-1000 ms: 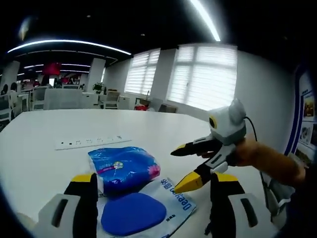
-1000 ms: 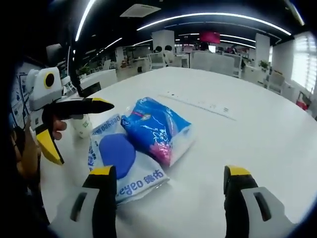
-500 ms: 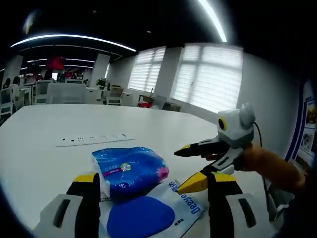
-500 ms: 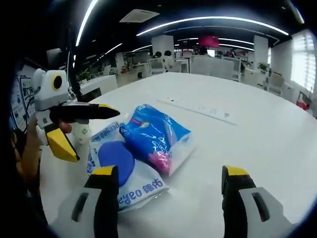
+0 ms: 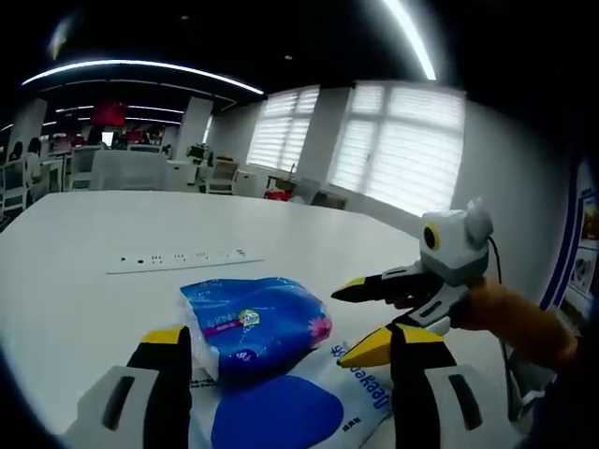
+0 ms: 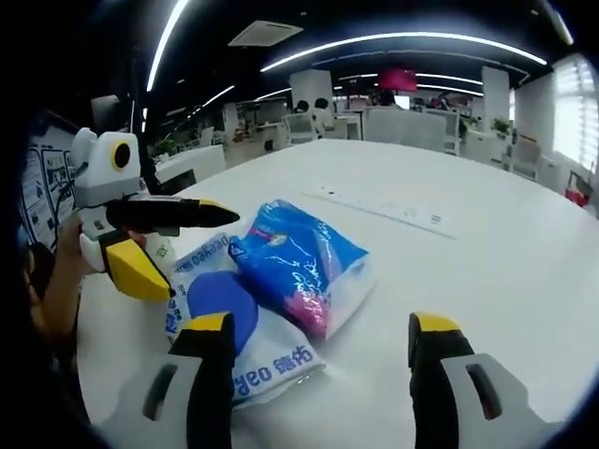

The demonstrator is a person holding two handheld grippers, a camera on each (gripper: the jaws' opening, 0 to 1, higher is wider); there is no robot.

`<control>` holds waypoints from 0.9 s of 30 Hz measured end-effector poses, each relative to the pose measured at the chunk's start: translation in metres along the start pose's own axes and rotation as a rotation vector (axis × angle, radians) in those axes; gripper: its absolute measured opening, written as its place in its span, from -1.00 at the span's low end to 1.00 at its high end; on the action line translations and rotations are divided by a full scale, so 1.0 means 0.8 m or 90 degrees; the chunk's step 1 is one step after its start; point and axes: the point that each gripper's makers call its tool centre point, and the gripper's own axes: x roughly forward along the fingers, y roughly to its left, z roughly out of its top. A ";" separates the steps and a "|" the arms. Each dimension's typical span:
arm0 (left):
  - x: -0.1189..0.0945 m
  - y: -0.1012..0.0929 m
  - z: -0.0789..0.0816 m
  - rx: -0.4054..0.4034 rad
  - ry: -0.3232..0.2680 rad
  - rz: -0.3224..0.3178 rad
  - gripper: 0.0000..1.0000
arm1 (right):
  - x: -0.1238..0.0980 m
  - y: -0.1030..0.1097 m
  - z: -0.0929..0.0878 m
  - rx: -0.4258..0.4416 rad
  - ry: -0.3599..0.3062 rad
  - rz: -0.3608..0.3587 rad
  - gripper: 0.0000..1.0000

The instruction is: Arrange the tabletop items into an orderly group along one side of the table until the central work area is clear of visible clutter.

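Blinded windows (image 5: 402,145), ceiling light strips (image 6: 402,42), perhaps desks (image 5: 122,173) behind.

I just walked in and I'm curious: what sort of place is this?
Probably an open-plan office: a big white table with a built-in socket strip, desks and chairs behind, windows with blinds, and strip ceiling lights.

- Long ceiling light strips (image 5: 140,67) curve across the top of both views, bent into arcs by the fisheye lens.
- Bright daylight comes through the blinded windows (image 5: 402,145) at upper centre of the left gripper view; their slats are washed out.
- The white table (image 6: 487,253) reflects this light evenly, with a soft sheen and only faint shadows under the packets.
- The ceiling is dark.
- Distant office furniture is soft and smeared.
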 end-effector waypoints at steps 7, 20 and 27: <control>0.007 0.008 0.000 -0.003 0.002 0.006 0.69 | 0.004 0.005 0.002 -0.012 -0.008 0.003 0.34; 0.011 0.024 0.001 0.014 0.011 0.018 0.59 | 0.011 0.007 0.009 -0.028 -0.032 0.007 0.16; 0.014 0.020 -0.009 0.014 0.015 0.017 0.57 | 0.014 0.004 0.009 -0.031 -0.031 0.007 0.10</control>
